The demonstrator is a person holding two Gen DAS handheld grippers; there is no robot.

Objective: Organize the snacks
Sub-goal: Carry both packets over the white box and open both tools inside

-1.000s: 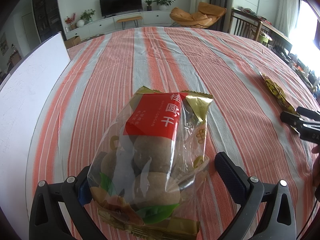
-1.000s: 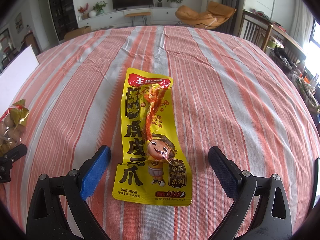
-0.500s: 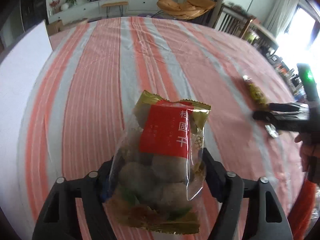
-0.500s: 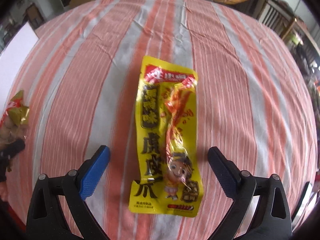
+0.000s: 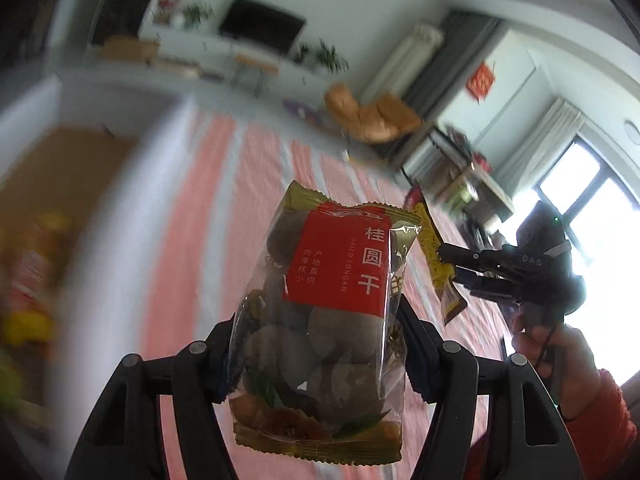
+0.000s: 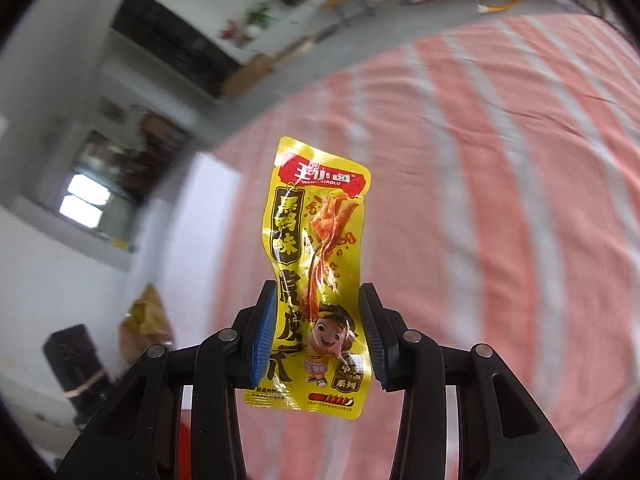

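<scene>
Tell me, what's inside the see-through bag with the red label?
Round brown dried longans fill the clear bag, held by the left tongs. The red label hides the ones behind it.

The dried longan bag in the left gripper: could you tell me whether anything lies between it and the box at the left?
Nothing visible does. The dried longan bag is clamped in the left gripper, and the blurred box lies open beside it.

A clear longan bag [image 5: 320,320] is marked by a red label with white characters, gold edges and brown fruit inside. A yellow packet [image 6: 316,276] is printed with a red logo band, black characters and a cartoon child. The tablecloth [image 6: 500,200] is striped orange-red and grey-white.
</scene>
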